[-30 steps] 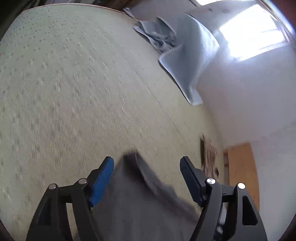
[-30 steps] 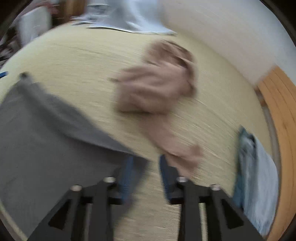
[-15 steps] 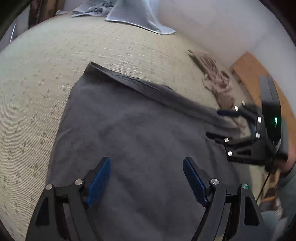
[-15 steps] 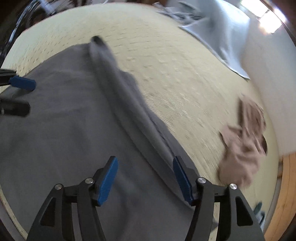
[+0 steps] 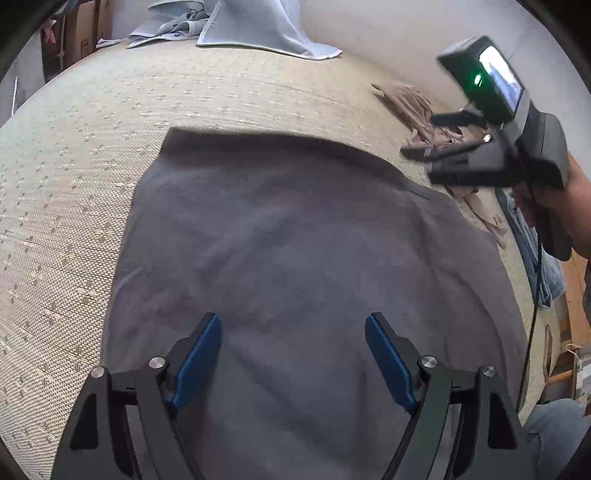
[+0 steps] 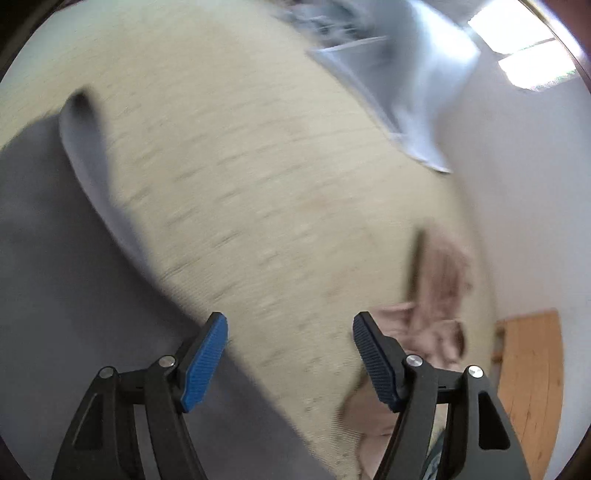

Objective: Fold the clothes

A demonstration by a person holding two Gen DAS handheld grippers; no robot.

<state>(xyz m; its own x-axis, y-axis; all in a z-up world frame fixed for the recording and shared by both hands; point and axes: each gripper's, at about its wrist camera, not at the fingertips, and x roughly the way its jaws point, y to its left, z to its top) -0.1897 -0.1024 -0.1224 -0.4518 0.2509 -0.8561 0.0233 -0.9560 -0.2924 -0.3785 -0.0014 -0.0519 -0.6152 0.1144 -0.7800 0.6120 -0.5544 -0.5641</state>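
Grey garment (image 5: 303, 266) spread flat on the woven mat (image 5: 74, 184), likely laid out so its edges can be reached for a first fold. Left claw (image 5: 293, 354) hangs wide over the near part of the cloth, nothing between its pads. Right claw (image 6: 290, 354) has just been opening and stands wide and empty above bare mat past the garment's right edge, beside the crumpled pink garment (image 6: 439, 295); picture blurred.

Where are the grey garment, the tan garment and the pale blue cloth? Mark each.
grey garment (image 5: 314, 258): left wrist view, middle of the spread fabric.
tan garment (image 5: 410, 103): left wrist view, upper part of the crumpled heap.
pale blue cloth (image 5: 258, 26): left wrist view, middle of the hanging panel.
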